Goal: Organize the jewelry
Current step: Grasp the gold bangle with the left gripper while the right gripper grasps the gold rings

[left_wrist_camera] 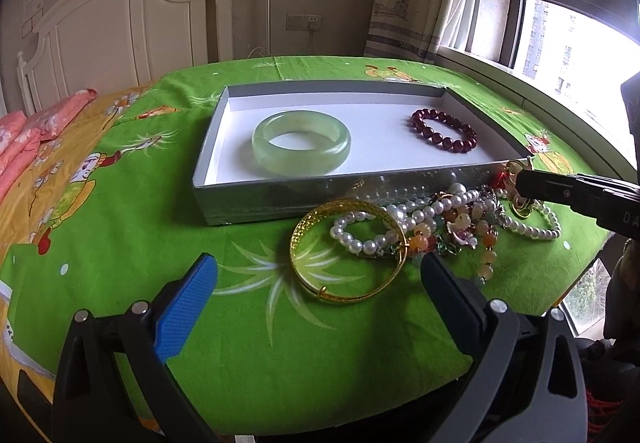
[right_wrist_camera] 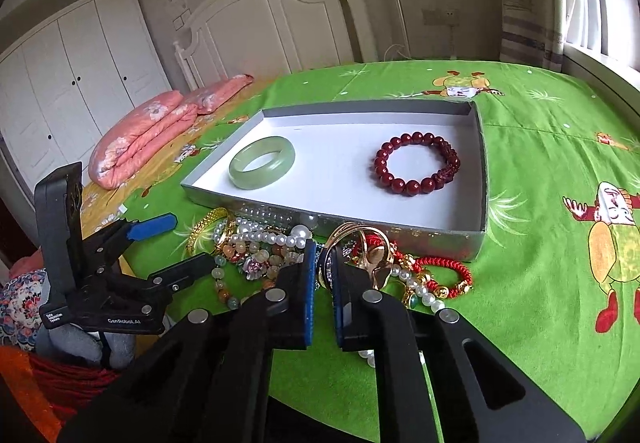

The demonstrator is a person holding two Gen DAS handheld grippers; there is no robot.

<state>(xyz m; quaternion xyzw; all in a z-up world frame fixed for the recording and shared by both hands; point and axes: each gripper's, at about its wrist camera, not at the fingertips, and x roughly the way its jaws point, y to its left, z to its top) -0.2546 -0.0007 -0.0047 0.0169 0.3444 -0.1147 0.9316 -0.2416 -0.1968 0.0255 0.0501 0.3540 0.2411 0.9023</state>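
A shallow silver tray lies on the green bedspread. In it are a pale green jade bangle and a dark red bead bracelet. A jumbled pile of jewelry lies in front of it: a gold bangle, pearl strands, coloured beads, a red cord bracelet. My left gripper is open just before the gold bangle. My right gripper is nearly shut on a gold ring-like piece in the pile.
Folded pink quilts lie at the bed's left. A white headboard and wardrobe stand behind. A window and curtain are at right. The bed's edge runs close under both grippers.
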